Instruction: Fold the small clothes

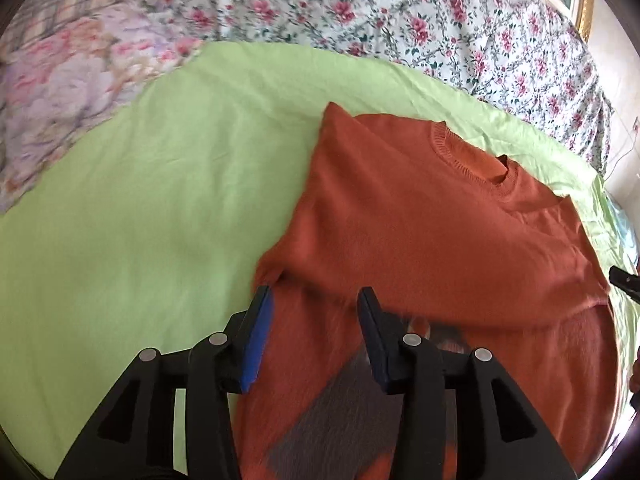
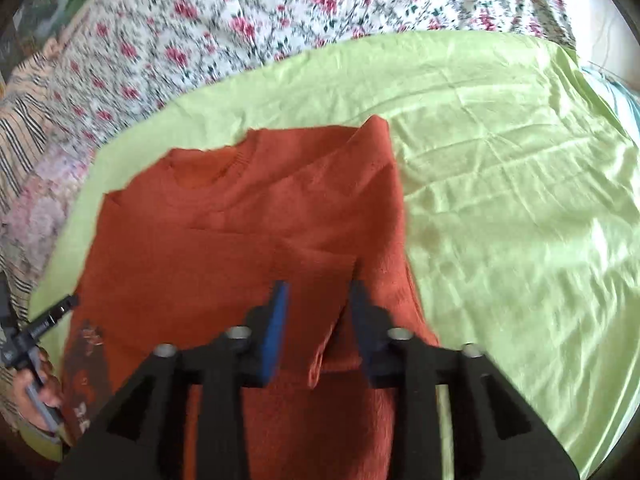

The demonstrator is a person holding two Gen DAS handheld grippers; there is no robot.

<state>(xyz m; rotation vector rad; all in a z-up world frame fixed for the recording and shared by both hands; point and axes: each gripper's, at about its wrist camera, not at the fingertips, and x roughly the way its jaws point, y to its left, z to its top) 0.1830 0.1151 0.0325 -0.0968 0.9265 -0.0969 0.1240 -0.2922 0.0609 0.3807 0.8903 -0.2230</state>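
An orange knit sweater [image 1: 420,220] [image 2: 220,240] lies flat on a light green sheet [image 1: 140,220], collar toward the far side, with both sleeves folded in over the body. A dark grey print [image 1: 340,420] shows near its hem. My left gripper [image 1: 316,312] hovers open over the sweater's near left part, and nothing is between its pads. My right gripper [image 2: 320,308] stands open over the right side. A folded sleeve end [image 2: 328,320] lies in the gap between its fingers, and the pads do not visibly press it. In the right wrist view, a hand [image 2: 28,396] holds the left gripper's body at the left edge.
A floral bedspread [image 1: 400,12] [image 2: 240,20] covers the bed beyond the green sheet [image 2: 500,200]. A pastel quilted pillow [image 1: 60,92] lies at the far left. A gilded picture frame [image 1: 580,0] stands at the far right. The sheet extends wide to both sides of the sweater.
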